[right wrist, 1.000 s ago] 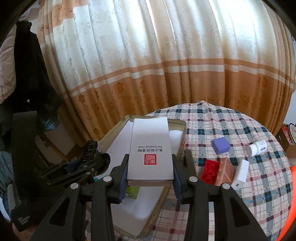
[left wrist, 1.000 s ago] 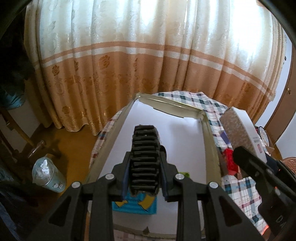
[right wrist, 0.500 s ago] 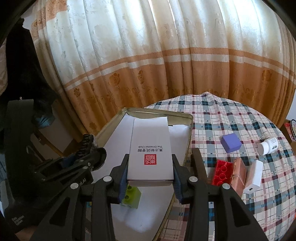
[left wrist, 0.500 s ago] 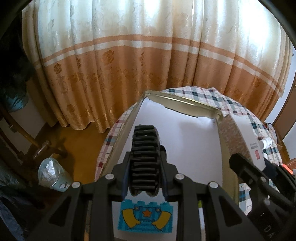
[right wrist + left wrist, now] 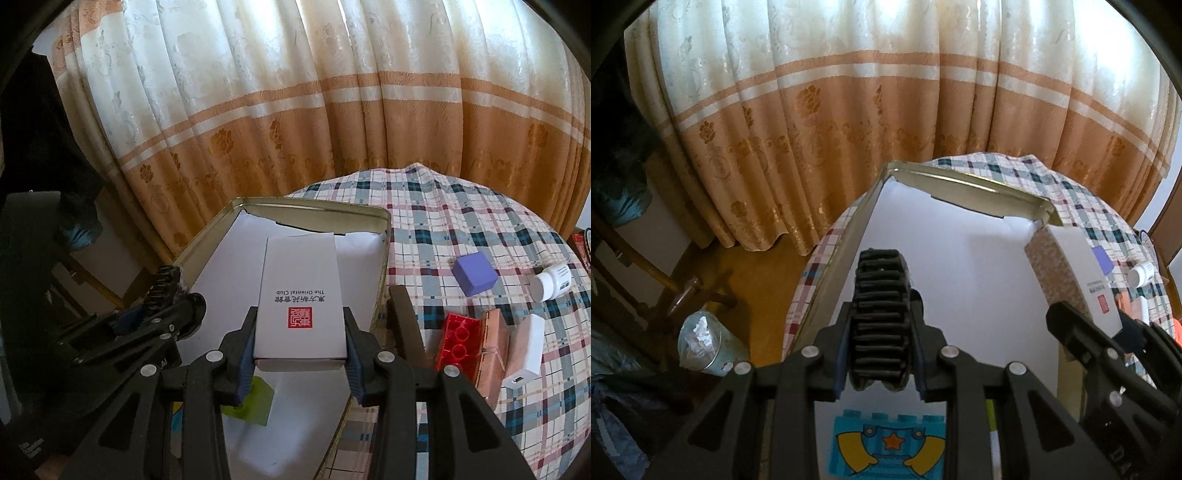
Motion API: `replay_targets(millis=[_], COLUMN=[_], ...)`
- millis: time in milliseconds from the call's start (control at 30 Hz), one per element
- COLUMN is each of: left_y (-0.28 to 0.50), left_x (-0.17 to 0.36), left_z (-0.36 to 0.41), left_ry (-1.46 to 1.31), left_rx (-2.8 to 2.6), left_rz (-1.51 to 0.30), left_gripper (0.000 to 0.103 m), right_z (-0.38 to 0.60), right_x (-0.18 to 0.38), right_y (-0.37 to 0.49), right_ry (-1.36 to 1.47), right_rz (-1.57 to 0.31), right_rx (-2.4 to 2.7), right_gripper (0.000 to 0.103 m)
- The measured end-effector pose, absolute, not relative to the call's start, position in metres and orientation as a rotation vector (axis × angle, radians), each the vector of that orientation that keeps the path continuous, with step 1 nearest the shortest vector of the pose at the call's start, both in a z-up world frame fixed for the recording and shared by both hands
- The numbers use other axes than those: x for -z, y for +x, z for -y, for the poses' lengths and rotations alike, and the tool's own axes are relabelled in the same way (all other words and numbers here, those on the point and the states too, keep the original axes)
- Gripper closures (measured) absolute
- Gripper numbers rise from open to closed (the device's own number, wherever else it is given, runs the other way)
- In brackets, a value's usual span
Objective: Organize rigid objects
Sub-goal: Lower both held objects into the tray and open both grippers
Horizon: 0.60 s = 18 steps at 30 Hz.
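My left gripper is shut on a black ribbed piece and holds it above the paper-lined metal tin. A blue picture brick lies in the tin just under the left fingers. My right gripper is shut on a white box with a red seal, which hangs over the tin near its right wall. Below that box a green brick lies on the paper. The white box also shows at the right of the left wrist view.
On the checked tablecloth right of the tin lie a purple cube, a white bottle, a red brick, a copper-coloured box and a white charger. A curtain hangs behind. A bin stands on the floor at the left.
Both grippers have moved forward and down over the tin with their loads. The blue brick has come into full view under the left fingers. Neither grip has changed.
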<state>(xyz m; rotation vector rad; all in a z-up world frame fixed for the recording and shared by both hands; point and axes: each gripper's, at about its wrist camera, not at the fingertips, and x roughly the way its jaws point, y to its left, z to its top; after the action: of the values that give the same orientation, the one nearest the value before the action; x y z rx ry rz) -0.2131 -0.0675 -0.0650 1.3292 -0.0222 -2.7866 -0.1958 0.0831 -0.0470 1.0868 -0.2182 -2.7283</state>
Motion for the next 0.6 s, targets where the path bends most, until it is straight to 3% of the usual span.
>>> replay_targets(millis=[400,433,467,600], left_y=[-0.223,-0.222,-0.221,-0.212], left_x=[0.074,0.074,0.073,0.061], left_z=[0.067,0.067,0.067,0.068], left_ry=[1.36,1.36,1.344,1.289], left_rx=[2.73,2.726,2.732,2.781], left_rz=[0.062,0.06,0.049,-0.016], left_gripper=[0.076,0.073,0.065,0.034], right_z=[-0.084,-0.084,-0.084,-0.094], right_x=[0.059,0.059,0.058,0.05], right_y=[-0.202,-0.202,-0.201,-0.189], right_ry=[1.117,1.114,1.107,1.024], right_rz=[0.269,0.268,0.268,0.318], right_rx=[2.669,2.668,2.668,2.723], right_gripper=[0.059,0.057,0.05,0.042])
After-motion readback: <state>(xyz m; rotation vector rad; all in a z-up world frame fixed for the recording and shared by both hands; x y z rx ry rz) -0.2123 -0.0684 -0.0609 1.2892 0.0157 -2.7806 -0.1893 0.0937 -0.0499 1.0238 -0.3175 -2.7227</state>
